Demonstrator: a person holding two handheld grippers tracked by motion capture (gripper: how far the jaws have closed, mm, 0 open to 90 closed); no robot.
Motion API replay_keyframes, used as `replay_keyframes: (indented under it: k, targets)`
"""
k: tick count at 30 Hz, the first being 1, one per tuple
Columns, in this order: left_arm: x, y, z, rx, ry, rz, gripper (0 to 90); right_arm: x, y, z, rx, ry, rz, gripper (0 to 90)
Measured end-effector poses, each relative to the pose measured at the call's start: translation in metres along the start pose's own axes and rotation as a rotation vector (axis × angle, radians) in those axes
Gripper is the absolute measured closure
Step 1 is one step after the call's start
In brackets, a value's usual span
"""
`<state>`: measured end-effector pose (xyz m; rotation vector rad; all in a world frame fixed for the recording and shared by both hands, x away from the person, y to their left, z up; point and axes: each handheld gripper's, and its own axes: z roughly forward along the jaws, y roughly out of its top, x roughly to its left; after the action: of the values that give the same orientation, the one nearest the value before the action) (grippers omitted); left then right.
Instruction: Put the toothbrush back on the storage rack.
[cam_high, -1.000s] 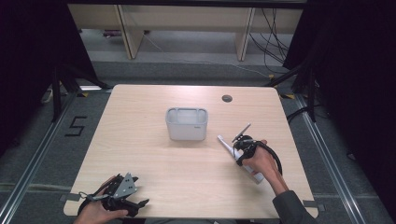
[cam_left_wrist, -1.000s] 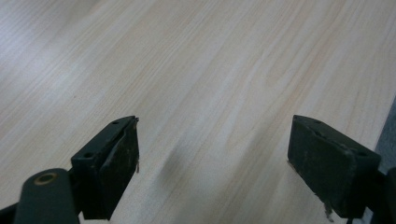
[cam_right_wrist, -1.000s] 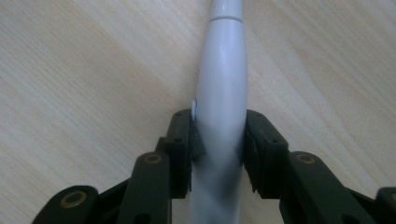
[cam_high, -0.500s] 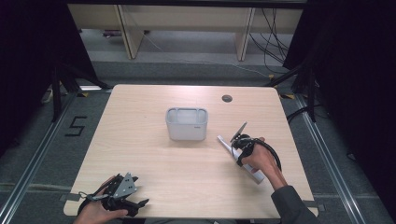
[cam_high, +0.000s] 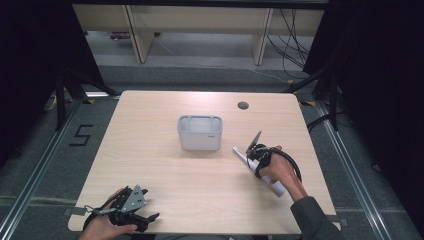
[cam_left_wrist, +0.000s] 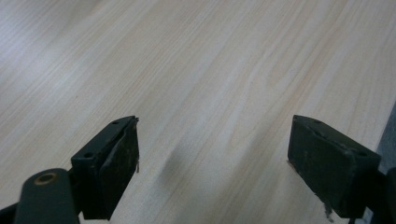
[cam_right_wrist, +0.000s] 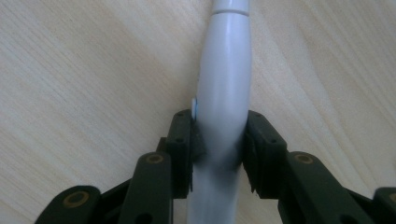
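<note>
Two grippers work at a pale wooden table (cam_high: 150, 150), and the grey open-topped bin (cam_high: 200, 132) standing near its middle serves as the landmark. The right gripper (cam_high: 256, 156) sits to the right of the bin and slightly nearer the person, close to it but not touching. In the right gripper view its two black pads press on either side of a white, rounded, handle-shaped object (cam_right_wrist: 224, 93) — the jaws are narrow, clamped on that object's thicker part. A small blue-white button shows on the object's side just above the left pad. Seen from the high view, the white object (cam_high: 242, 153) lies low over the table, one end pointing towards the bin's right front corner, the other running back under the person's hand; whether it rests on the wood cannot be told.

The left gripper (cam_high: 131, 214) is well apart from the bin, at the table's near edge on the left. In the left gripper view its jaws stand wide with bare wood between them — nothing held.
</note>
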<state>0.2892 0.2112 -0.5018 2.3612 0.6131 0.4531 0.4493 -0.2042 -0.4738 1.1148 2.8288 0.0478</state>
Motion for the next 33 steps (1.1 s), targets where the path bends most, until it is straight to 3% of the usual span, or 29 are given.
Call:
replay_keyframes:
  k: [3,6,7,9,10,14,16,21,22,25,26,27,30,31,32,33]
  targets:
    - [0.000,0.000,-0.001,-0.006,-0.001,0.003,16.3,-0.001,0.000,-0.001,0.019,-0.001,-0.022,66.2]
    - [0.001,0.000,-0.001,0.002,0.003,0.011,16.3,0.002,-0.001,-0.001,-0.003,0.009,0.022,66.3]
    - [0.000,0.000,0.000,-0.008,0.000,0.003,16.3,0.001,-0.001,-0.001,0.006,0.002,0.003,66.3]
    - [0.001,0.000,-0.001,-0.003,0.008,0.017,16.3,0.002,-0.001,-0.002,0.028,-0.006,0.019,66.3]
    - [0.002,0.000,-0.001,0.007,0.010,0.027,16.3,0.000,-0.005,0.000,-0.022,-0.005,0.009,66.3]
    - [0.001,0.000,-0.001,0.002,0.000,0.018,16.3,-0.004,-0.009,-0.004,-0.048,-0.003,-0.003,66.4]
    - [0.000,0.000,0.000,-0.003,-0.001,0.001,16.3,-0.001,-0.011,-0.012,-0.070,0.007,0.059,66.4]
    - [0.001,0.000,0.000,-0.001,0.000,0.001,16.3,-0.004,-0.017,-0.024,-0.135,0.021,0.062,66.4]
    - [0.001,0.000,0.000,-0.007,-0.003,0.006,16.3,-0.006,-0.020,-0.032,-0.191,0.023,0.089,66.5]
    - [0.001,0.000,-0.001,0.001,-0.001,0.017,16.3,-0.008,-0.023,-0.037,-0.234,0.029,0.097,66.6]
    - [0.001,0.000,0.000,-0.001,0.000,0.001,16.3,-0.008,-0.027,-0.042,-0.264,0.043,0.134,66.6]
    - [0.001,0.000,0.000,-0.001,0.000,0.001,16.3,-0.008,-0.027,-0.042,-0.264,0.043,0.134,66.6]
    - [0.001,0.000,0.001,0.006,0.001,0.008,16.3,-0.009,-0.033,-0.053,-0.349,0.041,0.148,66.6]
    - [0.001,0.000,0.001,0.006,0.001,0.008,16.3,-0.009,-0.033,-0.053,-0.349,0.041,0.148,66.6]
    - [0.000,0.000,0.001,0.001,0.000,0.000,16.3,-0.010,-0.034,-0.058,-0.402,0.046,0.170,66.6]
    - [0.001,0.000,0.001,0.001,0.000,0.000,16.3,-0.010,-0.034,-0.058,-0.402,0.046,0.170,66.6]
